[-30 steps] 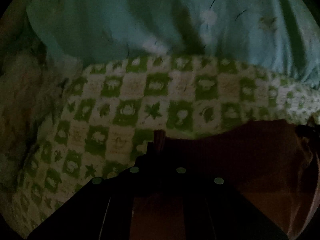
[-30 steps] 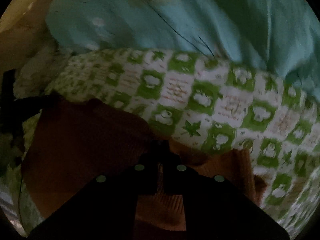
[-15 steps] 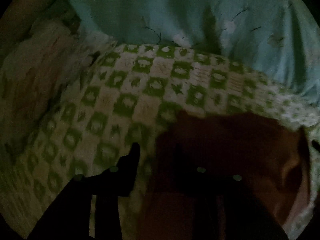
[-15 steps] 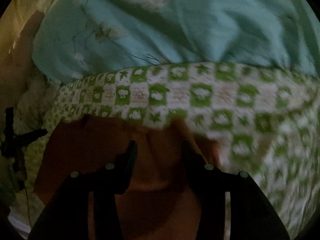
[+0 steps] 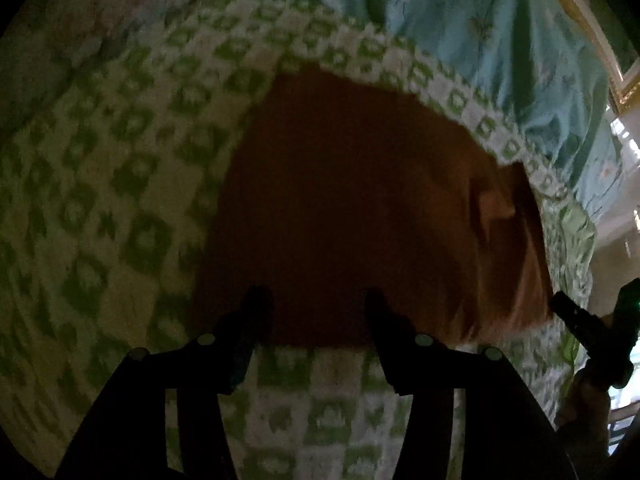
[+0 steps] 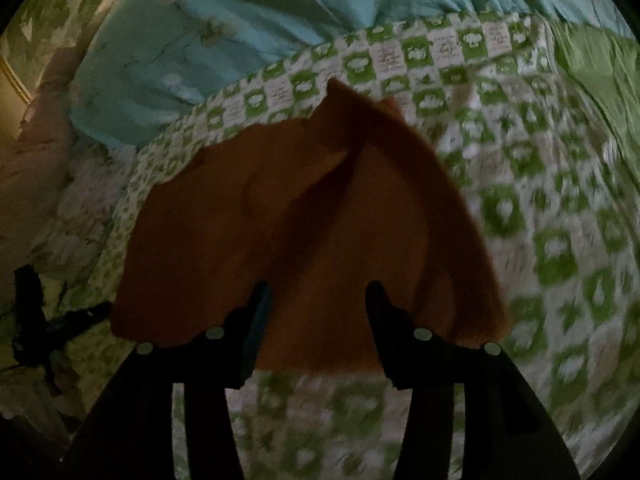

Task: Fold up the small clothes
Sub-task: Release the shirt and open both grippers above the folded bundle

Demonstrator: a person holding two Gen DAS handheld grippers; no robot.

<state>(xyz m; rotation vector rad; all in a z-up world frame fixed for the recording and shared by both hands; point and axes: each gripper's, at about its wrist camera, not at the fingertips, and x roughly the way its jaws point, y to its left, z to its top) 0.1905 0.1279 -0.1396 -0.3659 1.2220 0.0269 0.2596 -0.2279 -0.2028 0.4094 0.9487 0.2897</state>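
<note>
An orange-brown small garment [image 5: 360, 208] lies folded flat on a green-and-white checked blanket [image 5: 120, 184]. My left gripper [image 5: 316, 300] is open and empty, above the garment's near edge. In the right wrist view the same garment [image 6: 304, 216] shows a raised fold running to a point at its far end. My right gripper [image 6: 318, 296] is open and empty over the garment's near edge. The right gripper also shows at the right edge of the left wrist view [image 5: 580, 320].
A light blue sheet [image 6: 224, 24] is bunched behind the blanket [image 6: 540, 200]. A plain green cloth [image 6: 596, 64] lies at the far right. A dark stand-like object [image 6: 36, 320] sits at the left. A gold frame edge [image 5: 592, 40] is at the upper right.
Both grippers were shut on the garment a second ago, then opened and let go. They have since pulled back and up, so the whole garment now lies in view.
</note>
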